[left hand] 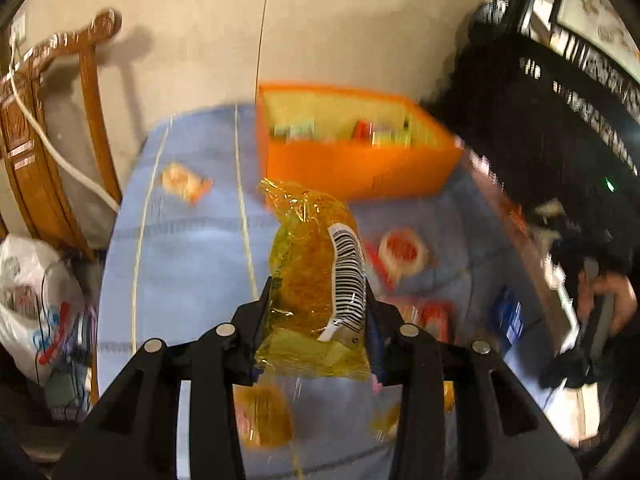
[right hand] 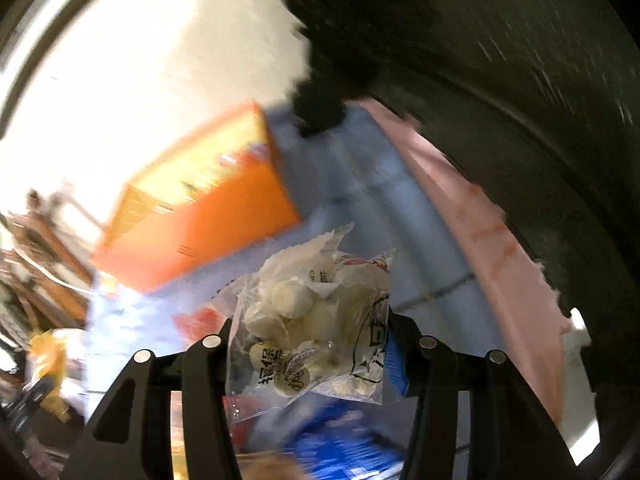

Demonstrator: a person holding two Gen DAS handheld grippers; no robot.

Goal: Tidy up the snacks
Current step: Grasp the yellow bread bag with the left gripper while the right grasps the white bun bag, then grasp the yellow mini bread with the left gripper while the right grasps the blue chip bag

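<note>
In the left wrist view, the left tongs are clamped on a yellow transparent snack packet bearing a white barcode strip, held up off the counter, which is covered in a light blue cloth. Ahead of the tongs and slightly to the right stands an open orange box with several packets blurred inside. A small orange-and-white packet lies ahead to the left, a round red-and-white snack sits just right of the held packet, and another yellow packet lies below the tongs. A white plastic bag hangs far left, off the counter. In the right wrist view, which is heavily blurred, the right tongs grip a clear bag of pale round pieces, lifted above the counter, with the orange box ahead to the left.
</note>
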